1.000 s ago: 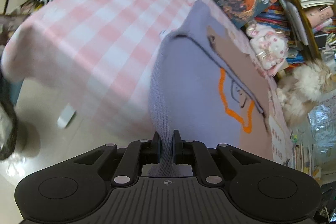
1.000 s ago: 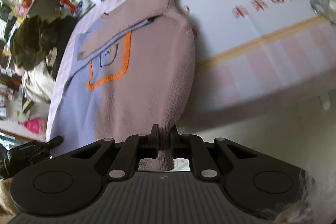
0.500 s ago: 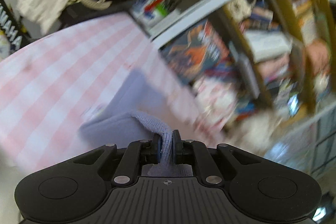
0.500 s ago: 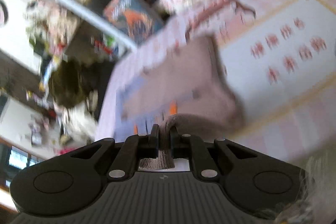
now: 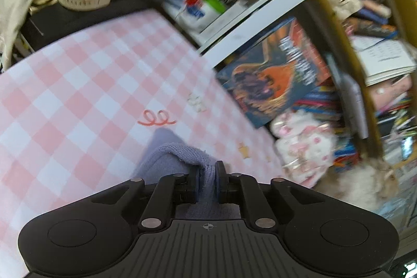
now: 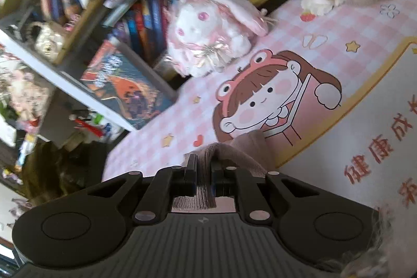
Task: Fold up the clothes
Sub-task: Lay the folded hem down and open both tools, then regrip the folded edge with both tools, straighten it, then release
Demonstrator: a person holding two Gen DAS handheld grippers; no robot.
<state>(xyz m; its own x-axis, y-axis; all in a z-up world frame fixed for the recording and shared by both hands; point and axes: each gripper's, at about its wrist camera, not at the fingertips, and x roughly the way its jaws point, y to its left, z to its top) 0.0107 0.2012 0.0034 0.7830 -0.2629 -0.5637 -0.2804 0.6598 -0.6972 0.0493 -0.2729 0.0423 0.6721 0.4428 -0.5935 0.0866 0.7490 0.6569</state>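
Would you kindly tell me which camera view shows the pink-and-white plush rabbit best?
The right wrist view: the pink-and-white plush rabbit sits near frame centre, face and eyes visible. The left wrist view catches it only as a blurred lump at the right.

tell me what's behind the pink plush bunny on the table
Behind the pink plush bunny stands a bookshelf packed with upright books. The shelf's lowest part is hidden by the bunny.
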